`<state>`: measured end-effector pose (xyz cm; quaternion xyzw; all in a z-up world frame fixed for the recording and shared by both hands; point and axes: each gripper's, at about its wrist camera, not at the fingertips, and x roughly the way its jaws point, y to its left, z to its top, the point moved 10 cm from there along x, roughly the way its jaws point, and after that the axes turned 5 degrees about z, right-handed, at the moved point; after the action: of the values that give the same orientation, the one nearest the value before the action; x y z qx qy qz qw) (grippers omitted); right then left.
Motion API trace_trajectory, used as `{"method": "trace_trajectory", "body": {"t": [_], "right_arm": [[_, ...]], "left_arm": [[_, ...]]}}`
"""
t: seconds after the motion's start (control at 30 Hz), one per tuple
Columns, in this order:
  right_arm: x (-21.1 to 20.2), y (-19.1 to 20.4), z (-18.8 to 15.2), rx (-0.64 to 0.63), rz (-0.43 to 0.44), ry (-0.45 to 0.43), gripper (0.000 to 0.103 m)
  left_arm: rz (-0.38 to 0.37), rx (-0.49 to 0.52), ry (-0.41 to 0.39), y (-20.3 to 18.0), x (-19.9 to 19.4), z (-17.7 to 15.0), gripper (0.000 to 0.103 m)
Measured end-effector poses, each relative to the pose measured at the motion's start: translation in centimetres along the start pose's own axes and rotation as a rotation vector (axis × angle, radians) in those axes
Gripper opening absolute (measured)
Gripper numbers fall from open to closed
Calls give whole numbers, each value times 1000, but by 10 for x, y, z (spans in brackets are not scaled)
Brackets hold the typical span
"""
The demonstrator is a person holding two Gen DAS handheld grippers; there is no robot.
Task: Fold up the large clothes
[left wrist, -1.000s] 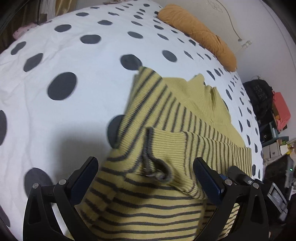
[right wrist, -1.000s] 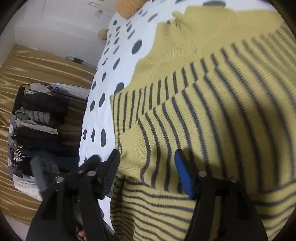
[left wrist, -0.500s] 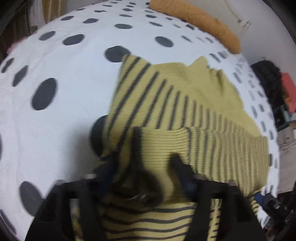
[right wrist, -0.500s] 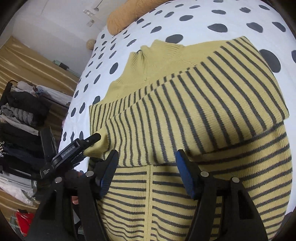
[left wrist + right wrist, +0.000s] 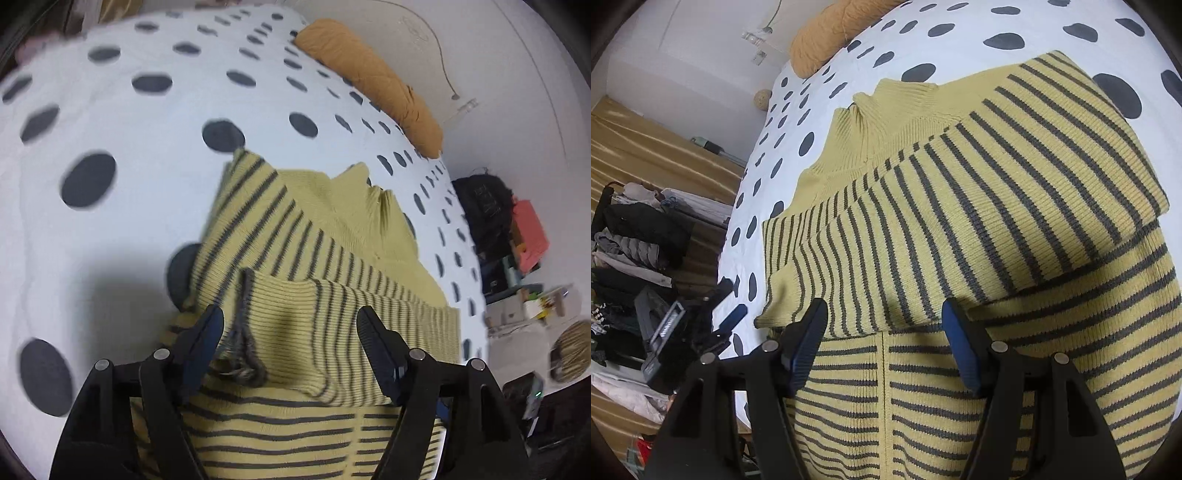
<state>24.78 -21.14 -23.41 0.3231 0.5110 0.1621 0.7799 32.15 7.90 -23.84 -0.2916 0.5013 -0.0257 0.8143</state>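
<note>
A yellow sweater with dark stripes (image 5: 295, 258) lies on the white bed cover with dark dots (image 5: 110, 110). Both sleeves are folded across its chest, and its plain yellow collar points to the far side. My left gripper (image 5: 290, 332) is open above the grey cuff (image 5: 243, 354) of the top sleeve and holds nothing. In the right wrist view the sweater (image 5: 979, 203) fills the frame. My right gripper (image 5: 884, 332) is open above the lower edge of the folded sleeve and holds nothing. The other gripper (image 5: 727, 321) shows at the bed's left edge.
An orange pillow (image 5: 373, 81) lies at the far end of the bed by the white wall. A rack of dark clothes (image 5: 631, 251) stands left of the bed. A black bag (image 5: 484, 206) and boxes sit on the floor to the right.
Both grippers have pulled back and up from the sweater. The left jaws were narrower around the cuff half a second ago and stand wider now. The folded sleeves lie still.
</note>
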Motion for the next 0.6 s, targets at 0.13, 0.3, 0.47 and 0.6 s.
{"method": "trace_trajectory", "body": {"t": [0.13,0.3,0.47,0.6], "right_arm": [[-5,-4,0,9,1,-5,65],[-7,-13,1,46,-1,-8,65],[-5,-16,-1,52,1,-1,65],[-4,-19,0,66,1,-2,65]], "left_arm": [[-68,-37,68,-16,24,-5,68],[49,-54,149,3,57,-16,36],[66,-117,158,24,55,-15,0],[115,-130,85,36,34,-5,0]]}}
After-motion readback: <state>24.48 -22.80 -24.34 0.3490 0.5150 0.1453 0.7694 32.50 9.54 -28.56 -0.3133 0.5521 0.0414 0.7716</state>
